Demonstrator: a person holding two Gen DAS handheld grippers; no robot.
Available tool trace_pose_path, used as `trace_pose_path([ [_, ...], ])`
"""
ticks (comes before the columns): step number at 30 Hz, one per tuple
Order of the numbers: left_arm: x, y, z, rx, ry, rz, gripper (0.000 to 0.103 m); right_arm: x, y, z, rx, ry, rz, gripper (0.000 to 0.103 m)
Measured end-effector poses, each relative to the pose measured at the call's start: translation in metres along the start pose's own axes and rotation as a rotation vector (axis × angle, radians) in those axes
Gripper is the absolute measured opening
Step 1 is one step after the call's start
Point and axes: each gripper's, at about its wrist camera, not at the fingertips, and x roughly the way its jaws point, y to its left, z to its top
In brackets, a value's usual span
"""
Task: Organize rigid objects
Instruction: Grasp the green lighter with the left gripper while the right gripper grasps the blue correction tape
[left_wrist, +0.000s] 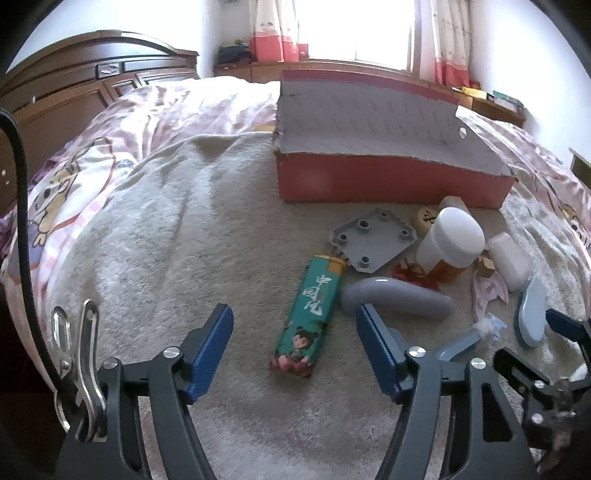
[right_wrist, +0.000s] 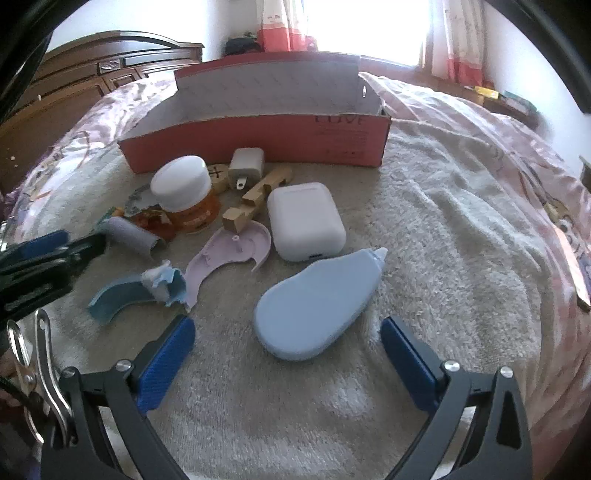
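Small objects lie on a beige towel in front of a red cardboard box (left_wrist: 388, 184) (right_wrist: 258, 138). My left gripper (left_wrist: 295, 328) is open just above the towel, with the lower end of a green lighter (left_wrist: 312, 314) between its fingers, untouched. A grey tube (left_wrist: 395, 297) lies by its right finger. My right gripper (right_wrist: 288, 343) is open, and the wide end of a light blue correction-tape dispenser (right_wrist: 317, 306) lies between its fingertips, untouched. Beyond sit a white earbud case (right_wrist: 304, 221), a white-capped orange jar (right_wrist: 184, 195) and a grey square plate (left_wrist: 373, 238).
A white charger plug (right_wrist: 245, 168), a wooden block (right_wrist: 255, 201), a pink plastic shell (right_wrist: 229, 254) and a broken blue shell (right_wrist: 136, 293) lie among the pile. The towel (left_wrist: 166, 240) covers a bed with a pink quilt; a dark wooden headboard (left_wrist: 74, 85) stands at left.
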Motion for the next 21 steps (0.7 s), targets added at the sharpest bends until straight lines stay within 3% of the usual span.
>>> trace_pose_path([
  [5, 0.005, 0.0, -0.004, 0.006, 0.015, 0.008, 0.059, -0.006, -0.014, -0.003, 0.024, -0.003, 0.054, 0.101],
  [10, 0.002, 0.008, -0.005, -0.027, 0.013, 0.009, 0.034, -0.008, -0.019, -0.003, 0.027, 0.002, 0.064, 0.099],
  [21, 0.004, 0.017, -0.009, -0.068, 0.005, -0.013, 0.033, -0.001, -0.013, 0.001, 0.021, 0.004, 0.008, 0.088],
])
